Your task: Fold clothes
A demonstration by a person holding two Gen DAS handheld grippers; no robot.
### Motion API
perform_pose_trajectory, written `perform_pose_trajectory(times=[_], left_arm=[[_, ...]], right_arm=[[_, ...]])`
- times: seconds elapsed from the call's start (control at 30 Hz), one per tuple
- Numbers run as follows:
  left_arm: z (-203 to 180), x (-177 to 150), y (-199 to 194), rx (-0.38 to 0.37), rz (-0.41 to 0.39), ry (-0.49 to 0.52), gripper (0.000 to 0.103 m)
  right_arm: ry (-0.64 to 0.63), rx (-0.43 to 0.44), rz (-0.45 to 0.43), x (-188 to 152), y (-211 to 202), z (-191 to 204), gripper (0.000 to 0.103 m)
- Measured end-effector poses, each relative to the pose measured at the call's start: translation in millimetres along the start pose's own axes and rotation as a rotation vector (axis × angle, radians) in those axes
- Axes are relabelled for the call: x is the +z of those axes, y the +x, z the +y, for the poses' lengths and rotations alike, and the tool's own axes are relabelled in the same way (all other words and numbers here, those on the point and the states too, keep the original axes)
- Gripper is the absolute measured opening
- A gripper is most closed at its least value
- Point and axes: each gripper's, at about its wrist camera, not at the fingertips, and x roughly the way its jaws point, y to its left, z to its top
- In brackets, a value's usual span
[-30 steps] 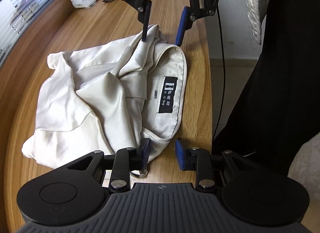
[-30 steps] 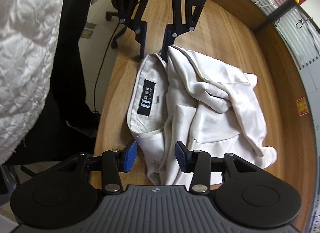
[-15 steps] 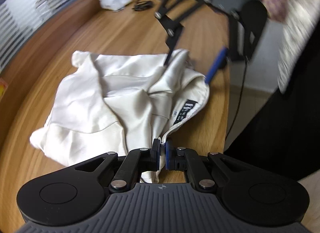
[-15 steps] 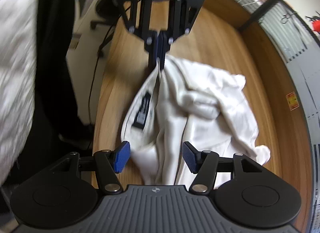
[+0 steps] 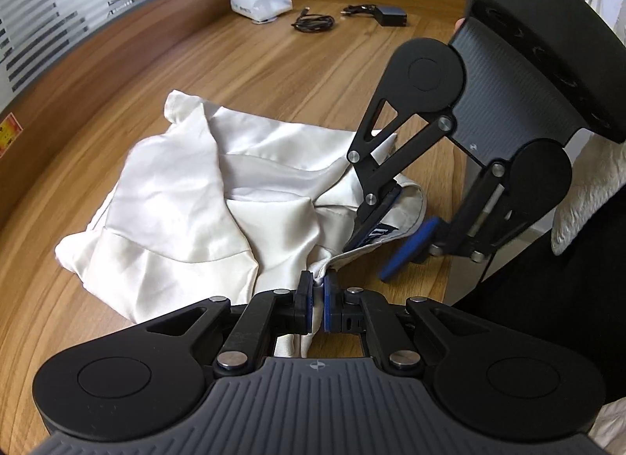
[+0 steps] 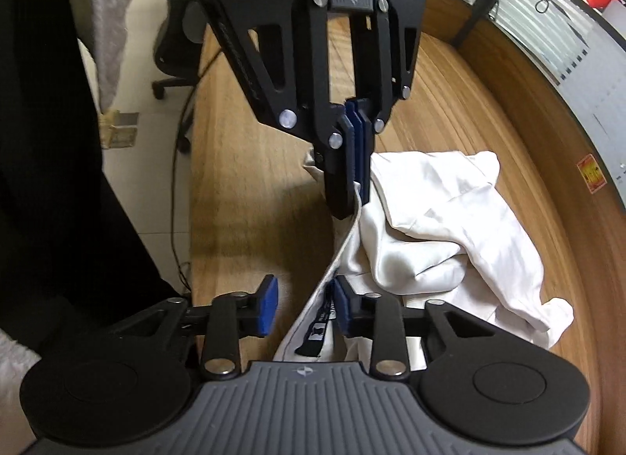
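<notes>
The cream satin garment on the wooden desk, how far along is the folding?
Barely started. Done: the left tongs are shut on the waistband edge of the cream satin garment. In hand: the right tongs are closing around the labelled band, not yet pinching. Left: every fold; it lies crumpled on the wooden desk.

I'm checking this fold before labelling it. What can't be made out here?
- Label on the cream garment: print too small to read in either view.
- Garment's near hem: hidden under the left gripper in the left wrist view.
- Right gripper, closing: fabric contact unclear in both views.
</notes>
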Motion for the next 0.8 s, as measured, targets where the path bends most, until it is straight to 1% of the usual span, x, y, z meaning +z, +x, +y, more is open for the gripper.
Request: perform_pose_trajectory(times=[0.07,0.1,0.17,0.2,0.23,0.33,0.43,0.53,0.6,0.7,0.8], left_arm=[[-1,0,0,0.009,0.012,0.01,0.007],[-2,0,1,0.017,0.019,0.015,0.009],[-5,-1,0,0.038,0.032,0.033,0.019],[-6,-1,-1,0.047,0.035,0.039,0.033],[-8,-2,-2,0.06,0.035,0.049,0.043],[-13,-5,-4,0.094,0.039,0.072,0.051],[-15,-8,1,0.117,0.065,0.073,0.053],[-15,-8,9,0.165,0.081,0.092,0.054],[-15,-7,13,0.187,0.08,0.103,0.054],[-16,-3,19,0.255,0.077,0.131,0.054],[-15,3,26,0.306,0.062,0.162,0.054]], right_arm=[[0.039,-0.006,0.004,1,2,-5,0.002],[0.052,-0.007,0.002,2,2,-7,0.002],[0.078,-0.015,0.002,3,-1,-12,0.002],[0.088,-0.02,0.003,4,-3,-14,0.002],[0.088,-0.024,0.005,5,-4,-15,0.002],[0.077,-0.037,0.001,11,-11,-18,0.002],[0.073,-0.041,-0.002,16,-15,-21,0.002],[0.065,-0.056,-0.01,17,-21,-24,0.002],[0.069,-0.063,-0.013,18,-25,-28,0.002],[0.075,-0.069,-0.016,19,-28,-32,0.002],[0.083,-0.07,-0.015,20,-30,-34,0.002]])
